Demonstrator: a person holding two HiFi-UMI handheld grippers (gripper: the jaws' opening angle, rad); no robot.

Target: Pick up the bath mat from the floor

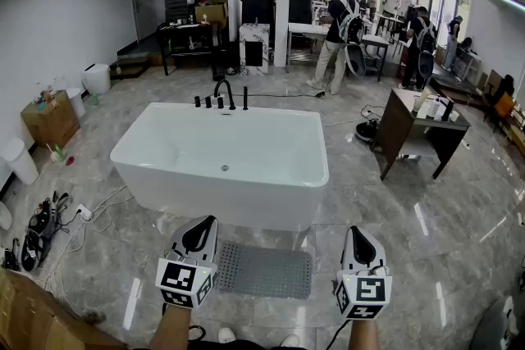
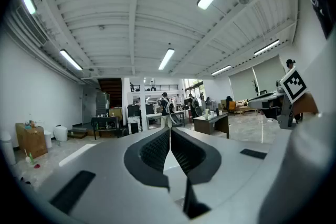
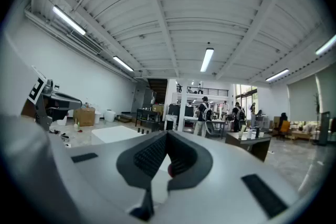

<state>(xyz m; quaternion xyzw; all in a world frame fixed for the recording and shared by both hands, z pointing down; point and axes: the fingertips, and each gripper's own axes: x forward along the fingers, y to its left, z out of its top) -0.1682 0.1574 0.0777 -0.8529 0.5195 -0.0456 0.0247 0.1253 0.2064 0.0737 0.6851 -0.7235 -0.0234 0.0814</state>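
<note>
Head view, bath mat (image 1: 264, 270): grey, flat on the floor (image 1: 459, 258), just before the white bathtub (image 1: 221, 197).
Left gripper (image 1: 199, 232): fingers clenched, empty, over the mat's left end.
Right gripper (image 1: 361, 240): fingers clenched, empty, right of the mat, apart.

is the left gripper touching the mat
Apart. In the left gripper view the left gripper is shut on nothing and looks level across the room; the head view shows the mat flat on the floor below it.
</note>
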